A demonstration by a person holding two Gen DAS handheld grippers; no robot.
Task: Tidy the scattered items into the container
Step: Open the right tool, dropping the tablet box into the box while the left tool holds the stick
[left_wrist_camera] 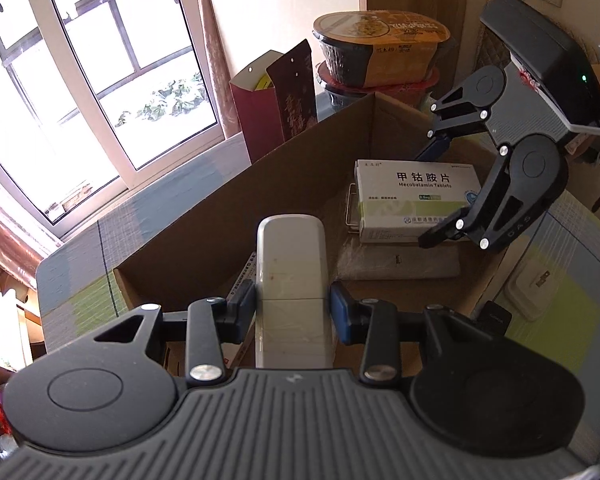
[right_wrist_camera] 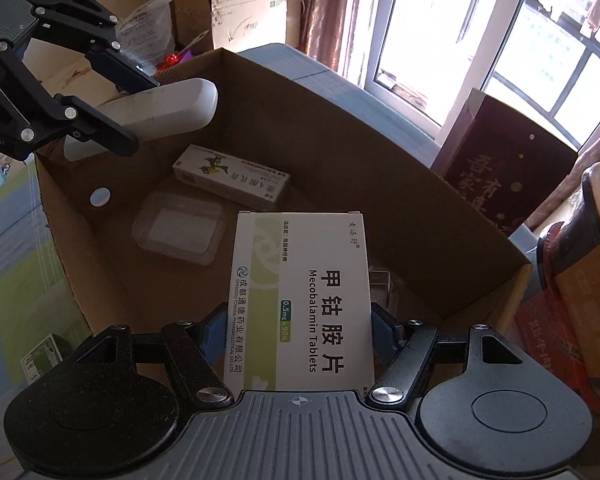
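An open cardboard box (left_wrist_camera: 204,216) fills the middle of both views. My left gripper (left_wrist_camera: 294,308) is shut on a white remote (left_wrist_camera: 292,264), held lengthwise over the box's near corner. In the right wrist view that left gripper (right_wrist_camera: 134,114) and the remote (right_wrist_camera: 180,104) hang above the box's far left rim. My right gripper (right_wrist_camera: 298,332) is shut on a white and green Mecobalamin tablet box (right_wrist_camera: 300,280), held above the cardboard box's floor (right_wrist_camera: 340,152). From the left wrist view, the right gripper (left_wrist_camera: 432,196) clamps the tablet box (left_wrist_camera: 412,192) from the right.
Inside the box lie a long green and white medicine carton (right_wrist_camera: 232,178), a clear plastic case (right_wrist_camera: 180,232) and a wire item (right_wrist_camera: 380,284). Stacked noodle bowls (left_wrist_camera: 380,48) and a dark red bag (left_wrist_camera: 292,92) stand behind it. A white plug adapter (left_wrist_camera: 532,288) lies on the tablecloth.
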